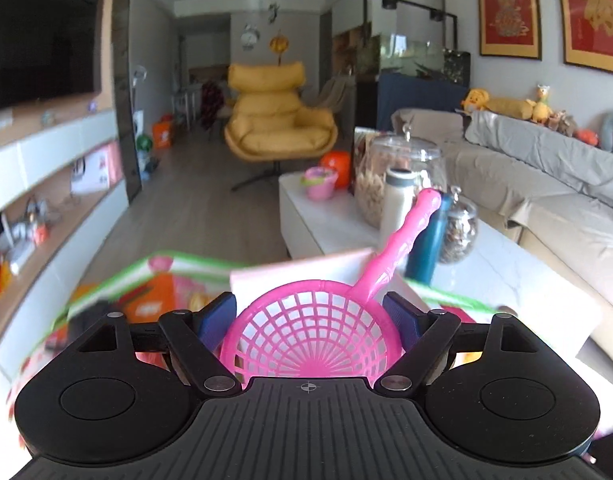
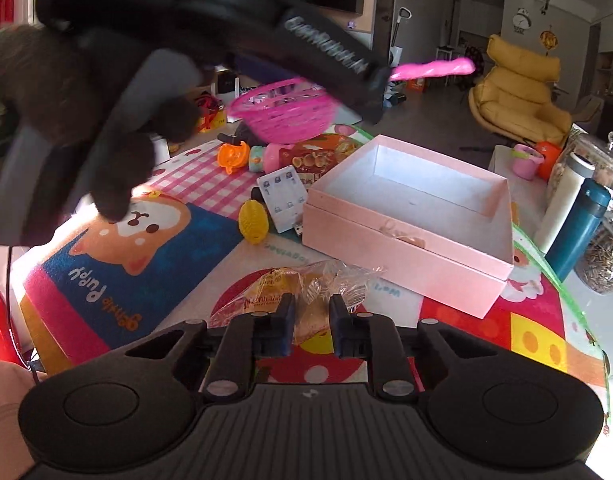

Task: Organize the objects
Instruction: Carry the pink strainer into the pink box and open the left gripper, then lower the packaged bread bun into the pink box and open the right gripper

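Left claw held a pink toy strainer by its basket rim, pads closed on both sides, handle pointing ahead and up, probably so it could be carried above the clutter toward the open pink box. Right claw sat low over the bench, nearly closed around a clear-wrapped snack packet; the box lay just ahead and right.

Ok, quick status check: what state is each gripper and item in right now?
Left gripper: shut on pink strainer, held in the air.
Right gripper: shut on snack packet.
Pink box: open, empty.
Teal bottle: upright, capped.
Yellow toy: lying on mat.
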